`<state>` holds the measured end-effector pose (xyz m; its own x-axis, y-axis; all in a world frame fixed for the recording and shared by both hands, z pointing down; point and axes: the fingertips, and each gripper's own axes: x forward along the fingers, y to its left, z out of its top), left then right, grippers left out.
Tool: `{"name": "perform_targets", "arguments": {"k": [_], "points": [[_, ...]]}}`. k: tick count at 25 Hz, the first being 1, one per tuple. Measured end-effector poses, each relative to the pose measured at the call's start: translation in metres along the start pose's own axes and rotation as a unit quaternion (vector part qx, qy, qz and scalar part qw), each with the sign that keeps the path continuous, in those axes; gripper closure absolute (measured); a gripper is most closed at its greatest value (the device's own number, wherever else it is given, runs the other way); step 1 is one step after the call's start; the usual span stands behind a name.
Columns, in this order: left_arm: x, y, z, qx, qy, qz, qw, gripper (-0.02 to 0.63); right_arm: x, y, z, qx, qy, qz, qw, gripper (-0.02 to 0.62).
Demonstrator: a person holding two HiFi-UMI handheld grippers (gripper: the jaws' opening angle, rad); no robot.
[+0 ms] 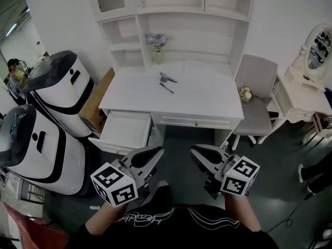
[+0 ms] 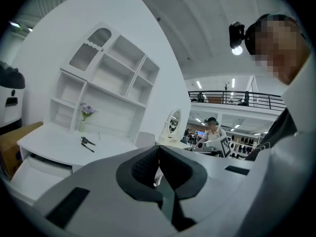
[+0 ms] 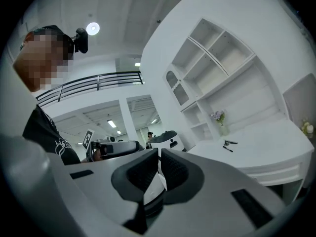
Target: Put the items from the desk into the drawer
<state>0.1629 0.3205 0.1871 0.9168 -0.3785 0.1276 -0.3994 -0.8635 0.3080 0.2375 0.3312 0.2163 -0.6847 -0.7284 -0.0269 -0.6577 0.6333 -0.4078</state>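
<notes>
Nearest you, the left claw (image 1: 154, 151) and right claw (image 1: 196, 150) hang side by side in front of your body, pointing roughly level toward the furniture. Both are closed, pads tip to tip, with nothing between them. Neither is near anything it could touch.

Just beyond the left claw, the drawer (image 1: 126, 130) stands pulled out under the table's (image 1: 207, 97) left end. Its floor looks bare, so nothing seems to have gone in yet.

Farther on, toward the back middle of the table, lie the two things to move: a pen (image 1: 166, 87) and, just behind it, a grey item (image 1: 168, 78) too small to identify. They are close together but apart. Behind them, on the shelf, sits a vase (image 1: 157, 48) of flowers, which I take to be no part of the job.

So you appear to be at the approach, before the first pick. Next, step in, spread one claw and bring it down over the pen across its length. It lies flat and thin, so the pads need to close low against the tabletop. Then carry it left and down to the drawer.
</notes>
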Motion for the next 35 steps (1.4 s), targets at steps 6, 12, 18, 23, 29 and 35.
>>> {"name": "perform_targets", "arguments": {"k": [6,12,18,23,29,35], "points": [[0.023,0.073,0.011,-0.027,0.004,0.004,0.9996,0.584,0.055,-0.047,0.005,0.023,0.01,-0.007,1.0,0.546],[0.051,0.167,0.03,-0.042,0.006,0.002,0.9991,0.584,0.138,-0.1,0.025,0.013,0.02,-0.01,1.0,0.546],[0.066,0.249,0.037,-0.051,0.011,-0.003,0.9986,0.584,0.208,-0.149,0.026,0.022,0.033,-0.04,0.998,0.546],[0.082,0.308,0.031,-0.071,0.016,0.004,0.9974,0.585,0.235,-0.191,0.012,0.032,0.057,-0.072,0.995,0.545],[0.093,0.359,0.027,-0.098,0.016,0.035,0.9945,0.584,0.267,-0.248,0.002,0.014,0.098,-0.083,0.992,0.54],[0.118,0.41,0.034,-0.118,0.018,0.071,0.9903,0.584,0.31,-0.322,0.005,0.003,0.142,-0.082,0.987,0.494]]}}
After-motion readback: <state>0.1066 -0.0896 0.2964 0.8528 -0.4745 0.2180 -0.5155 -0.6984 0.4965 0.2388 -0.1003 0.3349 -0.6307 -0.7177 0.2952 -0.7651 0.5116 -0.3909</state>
